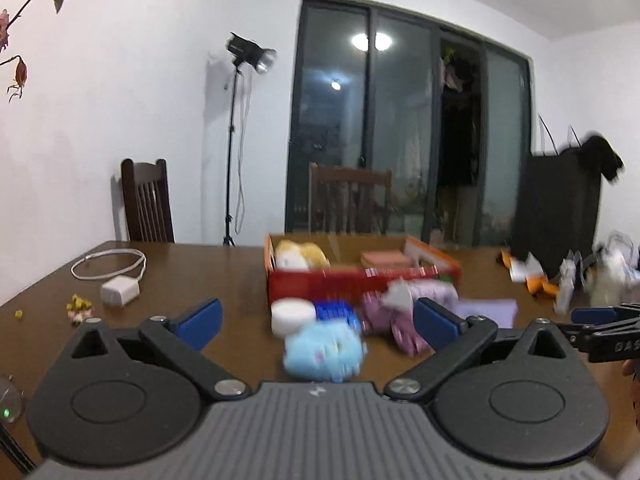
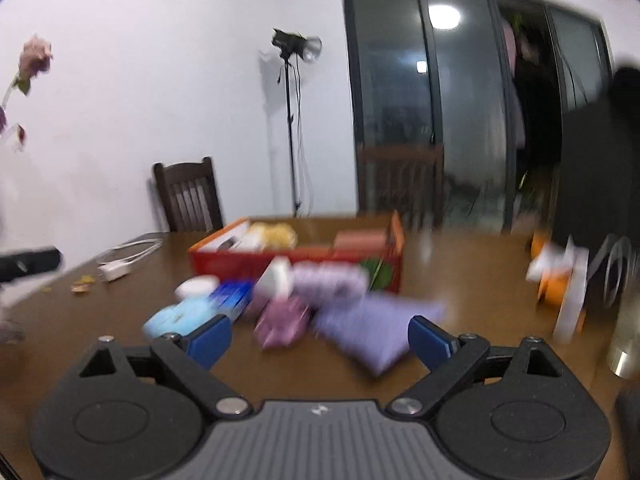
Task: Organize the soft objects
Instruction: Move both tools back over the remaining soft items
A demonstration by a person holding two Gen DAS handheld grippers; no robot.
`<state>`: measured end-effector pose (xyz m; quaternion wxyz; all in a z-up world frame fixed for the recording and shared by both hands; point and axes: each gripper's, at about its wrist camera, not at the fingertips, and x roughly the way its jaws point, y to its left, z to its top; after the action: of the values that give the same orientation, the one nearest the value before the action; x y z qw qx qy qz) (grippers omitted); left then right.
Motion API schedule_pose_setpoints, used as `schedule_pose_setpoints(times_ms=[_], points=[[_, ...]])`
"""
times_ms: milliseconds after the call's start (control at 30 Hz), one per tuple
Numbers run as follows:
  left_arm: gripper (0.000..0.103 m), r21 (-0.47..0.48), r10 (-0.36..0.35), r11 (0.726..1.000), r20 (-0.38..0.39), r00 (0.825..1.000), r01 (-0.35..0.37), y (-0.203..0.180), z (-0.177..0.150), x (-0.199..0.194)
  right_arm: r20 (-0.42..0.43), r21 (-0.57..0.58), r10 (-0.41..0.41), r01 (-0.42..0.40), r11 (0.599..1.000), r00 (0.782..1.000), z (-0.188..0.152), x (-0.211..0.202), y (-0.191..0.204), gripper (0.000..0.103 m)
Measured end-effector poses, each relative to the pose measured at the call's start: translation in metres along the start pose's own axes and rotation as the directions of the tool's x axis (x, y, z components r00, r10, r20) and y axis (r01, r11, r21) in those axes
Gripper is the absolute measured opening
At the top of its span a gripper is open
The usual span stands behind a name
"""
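A red cardboard box [image 1: 340, 284] [image 2: 248, 266] sits mid-table holding a yellow-white plush [image 1: 300, 255] [image 2: 272, 234] and a pink block [image 1: 386, 258]. In front of it lie a light blue plush [image 1: 324, 346] [image 2: 180, 316], a purple plush [image 1: 400, 312] [image 2: 284, 316], a lilac cloth [image 2: 372, 324] [image 1: 486, 310], a white round tub [image 1: 293, 314] and a blue pack [image 1: 335, 312]. My left gripper [image 1: 318, 320] is open, empty, just short of the blue plush. My right gripper [image 2: 320, 338] is open, empty, near the lilac cloth; it also shows in the left wrist view [image 1: 600, 320]. Both views are blurred.
A white charger with its cable [image 1: 120, 290] and small dried flowers [image 1: 80, 308] lie at the left of the brown table [image 1: 200, 268]. Orange-white items [image 1: 532, 276] [image 2: 560, 276] and a dark bag [image 1: 560, 208] stand at the right. Two chairs [image 1: 146, 200] stand behind.
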<state>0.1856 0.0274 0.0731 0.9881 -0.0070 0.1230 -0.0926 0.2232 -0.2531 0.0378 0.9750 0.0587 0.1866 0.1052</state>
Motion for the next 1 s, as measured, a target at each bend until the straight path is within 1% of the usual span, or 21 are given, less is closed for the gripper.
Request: schedule_pose_setpoints(times_ms=[67,133,233,400,467,533,600,633,733,800,833,867,900,933,967,1000], points=[[0.103,-0.002,-0.003,1.0,-0.03,1.0,0.003,-0.001,-0.005,0.001,-0.034,0.012,0.033,-0.032,0.999,0.999,-0.019,-0.01,-0.001,0.095],[0.103,0.011,-0.023,1.0,-0.027,0.999,0.024,-0.003,-0.007,0.006,-0.052,-0.011,0.016,-0.017,1.0,0.998,-0.027,-0.011,0.0,0.095],[0.103,0.03,-0.017,0.999,-0.015,1.0,0.017,-0.005,-0.008,0.018,-0.047,0.0,0.01,-0.01,1.0,0.999,-0.022,-0.006,-0.002,0.095],[0.103,0.013,-0.042,0.999,-0.046,0.998,0.042,-0.014,-0.006,0.041,-0.041,0.003,0.004,-0.004,1.0,0.999,-0.013,0.01,-0.009,0.092],[0.103,0.01,-0.058,0.998,-0.065,0.996,0.059,-0.02,-0.006,0.052,-0.04,-0.001,-0.019,0.019,1.0,0.999,-0.008,0.024,-0.014,0.088],[0.103,0.019,-0.078,0.997,-0.074,0.994,0.08,-0.026,-0.006,0.062,-0.043,0.002,-0.049,0.049,0.999,0.998,-0.003,0.037,-0.024,0.088],[0.103,0.025,-0.093,0.995,-0.079,0.992,0.096,-0.032,-0.006,0.073,-0.062,0.028,-0.085,0.087,0.996,0.994,0.001,0.052,-0.035,0.086],[0.103,0.023,-0.101,0.994,-0.084,0.991,0.104,-0.035,-0.006,0.079,-0.079,0.061,-0.097,0.102,0.993,0.992,0.003,0.062,-0.044,0.084],[0.103,0.013,-0.114,0.993,-0.104,0.988,0.116,-0.042,-0.007,0.097,-0.126,0.187,-0.058,0.081,0.979,0.99,0.006,0.091,-0.069,0.081],[0.103,0.004,-0.115,0.993,-0.117,0.986,0.117,-0.046,-0.007,0.107,-0.174,0.267,-0.035,0.082,0.96,0.984,0.005,0.111,-0.082,0.073],[0.103,-0.002,-0.116,0.993,-0.121,0.986,0.116,-0.047,-0.007,0.11,-0.192,0.297,-0.024,0.082,0.951,0.981,0.004,0.12,-0.086,0.063],[0.103,-0.007,-0.116,0.993,-0.127,0.985,0.116,-0.047,-0.008,0.112,-0.2,0.314,-0.014,0.078,0.946,0.98,0.003,0.125,-0.088,0.049],[0.103,-0.009,-0.116,0.993,-0.135,0.984,0.116,-0.047,-0.009,0.114,-0.208,0.327,-0.005,0.074,0.942,0.978,0.002,0.131,-0.09,0.041],[0.103,-0.007,-0.114,0.993,-0.141,0.983,0.114,-0.047,-0.01,0.115,-0.218,0.333,0.003,0.071,0.94,0.976,0.0,0.136,-0.091,0.024],[0.103,-0.002,-0.112,0.994,-0.145,0.983,0.113,-0.048,-0.011,0.115,-0.23,0.34,0.012,0.068,0.938,0.973,-0.003,0.138,-0.092,0.012],[0.103,0.006,-0.11,0.994,-0.15,0.983,0.112,-0.047,-0.013,0.114,-0.231,0.351,0.027,0.057,0.935,0.973,-0.005,0.137,-0.092,0.011]])
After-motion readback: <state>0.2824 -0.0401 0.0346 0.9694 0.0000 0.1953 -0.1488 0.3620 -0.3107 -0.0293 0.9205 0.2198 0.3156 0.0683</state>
